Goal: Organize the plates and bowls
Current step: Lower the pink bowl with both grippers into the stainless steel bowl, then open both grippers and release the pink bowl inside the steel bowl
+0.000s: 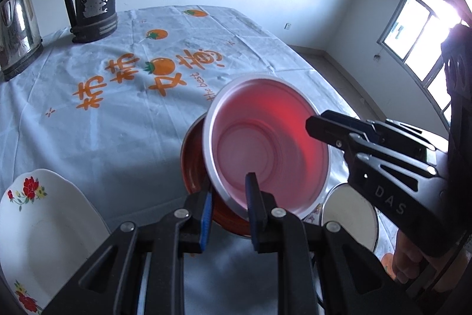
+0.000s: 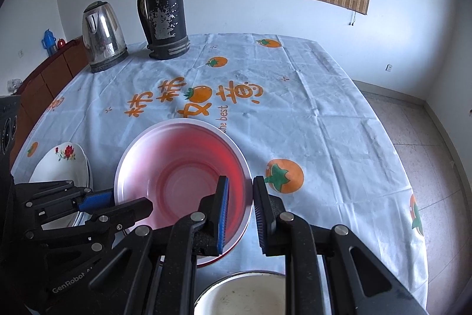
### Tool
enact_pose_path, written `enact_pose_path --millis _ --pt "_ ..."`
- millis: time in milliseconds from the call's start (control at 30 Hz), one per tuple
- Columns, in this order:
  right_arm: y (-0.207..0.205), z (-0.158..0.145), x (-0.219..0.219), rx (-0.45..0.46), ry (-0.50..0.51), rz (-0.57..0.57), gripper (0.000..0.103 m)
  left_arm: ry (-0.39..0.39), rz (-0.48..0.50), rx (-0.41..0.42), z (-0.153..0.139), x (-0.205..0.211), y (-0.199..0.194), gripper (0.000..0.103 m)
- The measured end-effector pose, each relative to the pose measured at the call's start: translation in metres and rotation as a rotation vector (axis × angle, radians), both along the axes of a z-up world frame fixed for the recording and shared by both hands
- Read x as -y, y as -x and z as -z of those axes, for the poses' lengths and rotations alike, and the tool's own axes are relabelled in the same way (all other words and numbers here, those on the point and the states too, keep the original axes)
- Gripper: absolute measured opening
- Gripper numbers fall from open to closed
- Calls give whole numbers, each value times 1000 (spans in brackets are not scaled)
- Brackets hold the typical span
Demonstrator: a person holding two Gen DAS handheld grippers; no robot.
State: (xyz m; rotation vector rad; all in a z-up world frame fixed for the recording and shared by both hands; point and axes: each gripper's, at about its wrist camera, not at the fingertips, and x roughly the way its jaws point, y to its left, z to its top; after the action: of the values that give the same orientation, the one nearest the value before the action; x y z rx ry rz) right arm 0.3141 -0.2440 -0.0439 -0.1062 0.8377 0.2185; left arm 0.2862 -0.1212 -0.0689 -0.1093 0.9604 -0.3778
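Observation:
A pink bowl (image 1: 265,143) with a pale rim sits tilted over a red-orange bowl (image 1: 191,164) on the tablecloth. Whether the two touch I cannot tell. My left gripper (image 1: 230,210) is shut on the pink bowl's near rim, one blue pad inside and one outside. My right gripper (image 1: 317,127) reaches in from the right and pinches the opposite rim. In the right wrist view the pink bowl (image 2: 177,173) fills the centre. My right gripper (image 2: 242,211) clamps its right rim, and my left gripper (image 2: 118,204) holds its left side. The red-orange bowl (image 2: 233,250) shows only as an edge underneath.
A white flowered plate (image 1: 38,226) (image 2: 62,164) lies at the left, and a white enamel bowl (image 1: 351,214) (image 2: 244,297) sits near the front edge. A steel kettle (image 2: 101,37) and a black thermos (image 2: 163,8) stand at the far side. The table's right edge (image 2: 392,167) drops to the floor.

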Motion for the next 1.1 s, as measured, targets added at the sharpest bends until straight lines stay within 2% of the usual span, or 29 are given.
enact_pose_path --millis 800,1100 --pt "-9 10 1 -54 18 -10 20 -3 22 -4 3 3 0 21" --pt "-12 18 3 -79 -4 -23 20 -30 23 24 1 4 1 28"
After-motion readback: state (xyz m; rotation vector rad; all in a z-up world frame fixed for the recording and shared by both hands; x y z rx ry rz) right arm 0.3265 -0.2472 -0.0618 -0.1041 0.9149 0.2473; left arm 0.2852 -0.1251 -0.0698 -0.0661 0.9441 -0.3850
